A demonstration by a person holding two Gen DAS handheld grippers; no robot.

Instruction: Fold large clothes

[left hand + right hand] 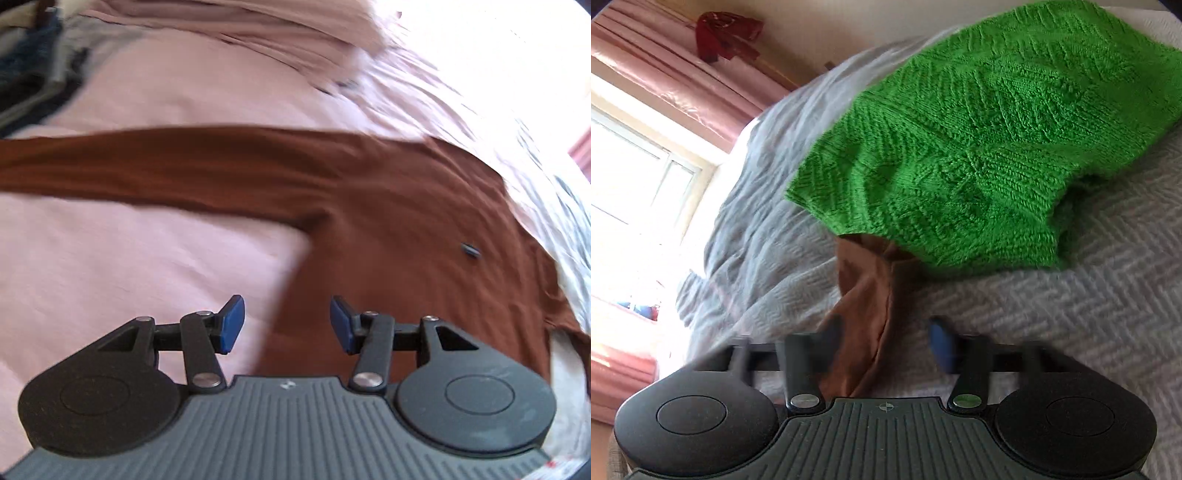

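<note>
Brown long-sleeved top (406,206) lies flat on the pink sheet (129,258), sleeve toward 9 o'clock. Left gripper (286,325) spread apart above its side edge, holding nothing. Right gripper (886,347) blurred, seemingly apart, over a brown strip (864,314) beneath the green knit (979,147). Step, probably: sleeve fold; next requires pinching it.

**Open bed to the left, knit pile to the right**

Left of the rust-brown shirt (424,221), the pink sheet (129,258) lies bare, giving free passage. A folded pink pile (266,33) blocks the far edge. On the grey cover (1089,314), a green knit sweater (979,147) bulks up ahead, overlapping a brown sleeve (864,306).
</note>
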